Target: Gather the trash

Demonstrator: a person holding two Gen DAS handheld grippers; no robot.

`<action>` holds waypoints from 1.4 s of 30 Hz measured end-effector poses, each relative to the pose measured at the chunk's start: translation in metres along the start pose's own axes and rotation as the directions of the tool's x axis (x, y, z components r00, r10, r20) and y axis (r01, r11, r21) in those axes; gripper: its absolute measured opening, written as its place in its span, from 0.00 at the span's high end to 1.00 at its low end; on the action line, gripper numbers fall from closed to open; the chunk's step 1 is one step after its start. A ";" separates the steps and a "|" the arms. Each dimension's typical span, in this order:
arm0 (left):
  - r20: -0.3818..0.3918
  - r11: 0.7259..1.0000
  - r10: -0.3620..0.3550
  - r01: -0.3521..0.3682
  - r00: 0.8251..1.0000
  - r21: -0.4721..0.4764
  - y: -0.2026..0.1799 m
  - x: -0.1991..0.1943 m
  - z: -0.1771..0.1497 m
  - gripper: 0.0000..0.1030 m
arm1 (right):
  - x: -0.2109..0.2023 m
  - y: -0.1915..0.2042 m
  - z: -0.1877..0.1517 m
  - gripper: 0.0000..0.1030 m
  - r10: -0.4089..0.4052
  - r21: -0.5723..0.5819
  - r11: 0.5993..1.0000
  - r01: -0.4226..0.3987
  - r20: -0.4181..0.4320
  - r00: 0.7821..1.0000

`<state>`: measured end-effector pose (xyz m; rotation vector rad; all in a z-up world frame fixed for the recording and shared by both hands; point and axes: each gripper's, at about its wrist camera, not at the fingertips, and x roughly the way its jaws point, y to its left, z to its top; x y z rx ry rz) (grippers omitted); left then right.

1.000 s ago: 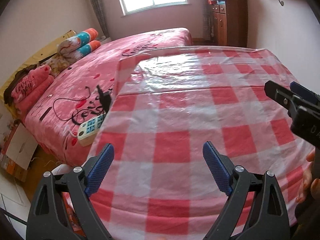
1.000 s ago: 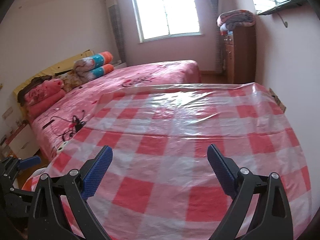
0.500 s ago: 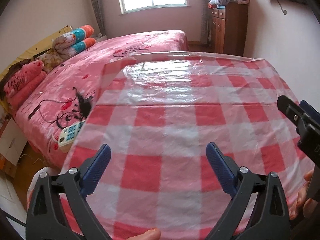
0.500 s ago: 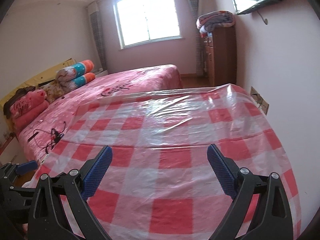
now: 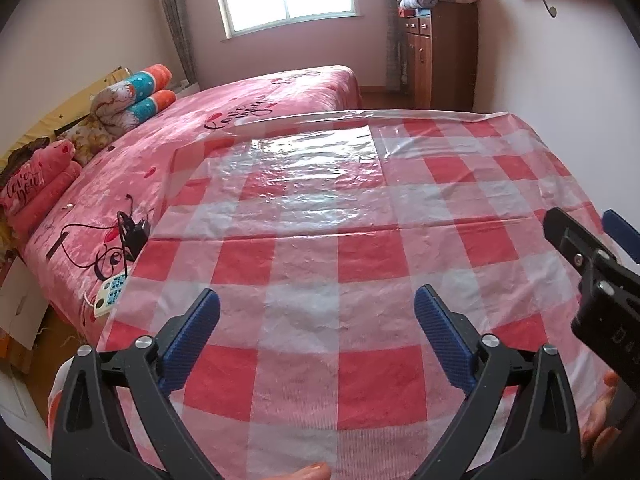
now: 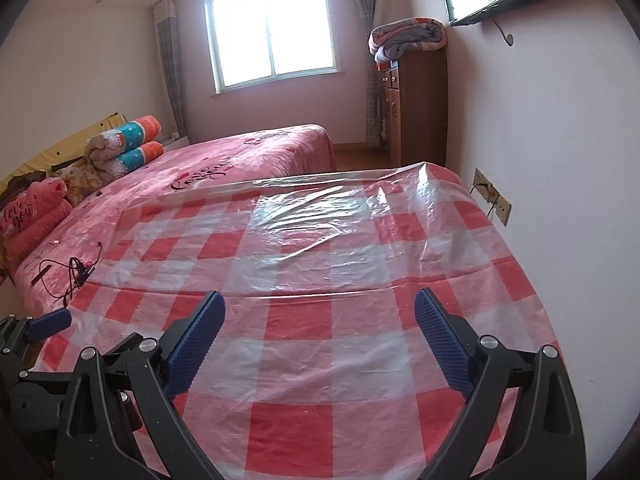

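Note:
No trash shows in either view. A table under a red-and-white checked cloth [image 5: 304, 248] [image 6: 320, 240], with a clear plastic sheet on top, fills both views. My left gripper [image 5: 316, 296] hangs over the cloth's near part. Its jaws are opening, and nothing is between the blue pads [image 5: 192, 336]. My right gripper [image 6: 320, 298] stands open over the same cloth, also with nothing in it. The right gripper [image 5: 580, 248] shows at the right edge of the left wrist view. The left gripper [image 6: 52, 322] shows at the left edge of the right wrist view.
A pink bed [image 5: 240, 120] lies left of the table. On it are a black charger with cable [image 5: 134, 236], a white keypad device [image 5: 110, 294] and rolled blankets [image 5: 136, 96]. A wooden cabinet [image 5: 436, 52] stands at the back. Wall sockets [image 6: 492, 200] sit at the table's right. A fingertip [image 5: 312, 472] shows below.
The left gripper's jaws have spread a little wider and its view has slid across the cloth. The right view has swung up and rightward, bringing the wall sockets into sight.

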<state>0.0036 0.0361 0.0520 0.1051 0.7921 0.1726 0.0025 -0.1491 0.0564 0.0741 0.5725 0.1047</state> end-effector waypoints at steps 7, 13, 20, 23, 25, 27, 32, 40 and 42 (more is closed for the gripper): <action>-0.009 1.000 0.003 -0.003 1.000 0.001 -0.003 0.003 -0.001 0.04 | 0.003 -0.001 -0.001 0.08 -0.009 -0.011 1.000 0.009 -0.006 1.000; -0.005 1.000 0.006 -0.006 1.000 -0.004 -0.003 0.004 -0.001 0.04 | 0.004 -0.001 -0.002 0.08 -0.014 -0.019 1.000 0.014 -0.007 1.000; -0.005 1.000 0.003 -0.003 1.000 0.001 -0.003 0.003 -0.002 0.04 | 0.005 -0.001 -0.004 0.09 -0.015 -0.024 1.000 0.014 -0.018 1.000; -0.004 1.000 0.000 0.000 1.000 -0.002 -0.003 0.004 -0.003 0.04 | 0.006 0.000 -0.004 0.09 -0.016 -0.028 0.999 0.015 -0.024 1.000; 0.001 1.000 -0.004 0.004 1.000 -0.006 -0.003 0.004 -0.003 0.04 | 0.006 0.001 -0.005 0.09 -0.014 -0.029 0.999 0.014 -0.029 0.999; 0.008 1.000 -0.008 0.008 1.000 -0.008 -0.003 0.004 -0.004 0.04 | 0.006 0.001 -0.005 0.09 -0.015 -0.030 0.999 0.014 -0.032 0.999; -0.005 1.000 -0.023 0.023 1.000 -0.008 -0.005 0.011 -0.007 0.04 | 0.011 -0.001 -0.007 0.08 -0.011 -0.025 1.000 0.009 -0.063 0.998; -0.105 0.998 -0.048 0.044 0.993 -0.036 -0.009 0.046 -0.011 0.04 | 0.031 -0.001 -0.013 0.08 -0.047 -0.034 0.999 0.042 -0.178 0.983; -0.129 0.998 -0.057 0.052 0.990 -0.042 -0.010 0.054 -0.013 0.04 | 0.036 -0.001 -0.016 0.08 -0.064 -0.044 0.997 0.056 -0.206 0.977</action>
